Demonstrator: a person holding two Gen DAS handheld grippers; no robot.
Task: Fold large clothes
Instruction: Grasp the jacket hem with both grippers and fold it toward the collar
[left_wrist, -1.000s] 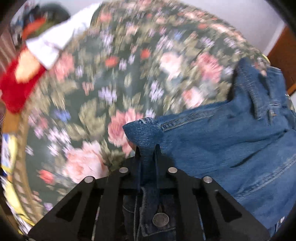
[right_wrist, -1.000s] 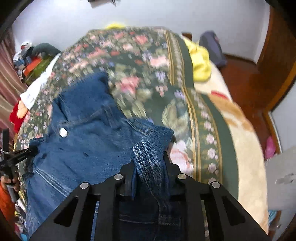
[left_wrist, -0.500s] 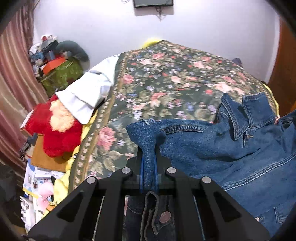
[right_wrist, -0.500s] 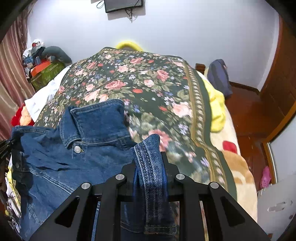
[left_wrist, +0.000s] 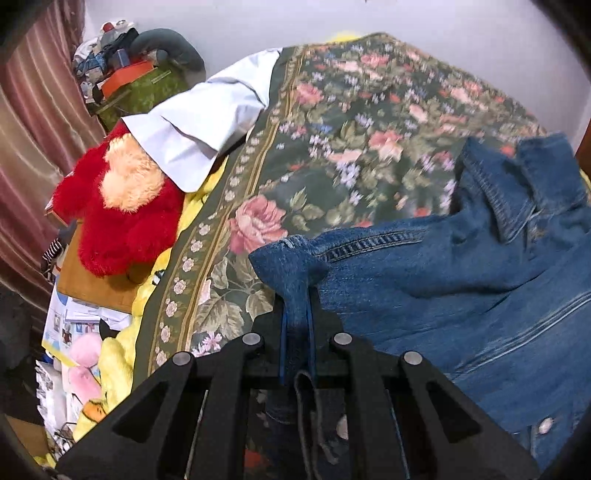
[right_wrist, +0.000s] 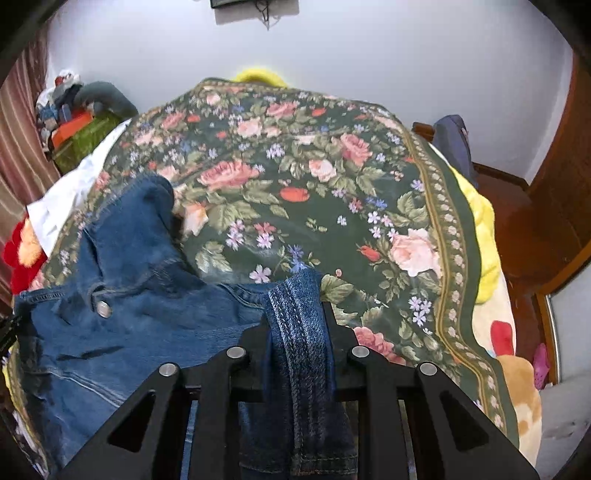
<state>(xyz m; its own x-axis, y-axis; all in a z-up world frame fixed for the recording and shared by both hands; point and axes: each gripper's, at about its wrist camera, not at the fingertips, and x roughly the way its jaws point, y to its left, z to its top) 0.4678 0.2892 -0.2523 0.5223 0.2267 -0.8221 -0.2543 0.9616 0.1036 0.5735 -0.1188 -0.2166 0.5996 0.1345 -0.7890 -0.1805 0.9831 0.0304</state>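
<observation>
The jacket (left_wrist: 461, 280) lies on the bedspread (left_wrist: 332, 129), right of the left gripper (left_wrist: 297, 295) and left of the right gripper (right_wrist: 297, 314). A plush toy (left_wrist: 118, 206) sits far left.

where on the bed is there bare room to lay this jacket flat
The floral bedspread is bare from the denim jacket across to its bordered right edge and up to the wall. The left edge is crowded: white cloth, red plush toy. Yellow blanket borders the right.
</observation>
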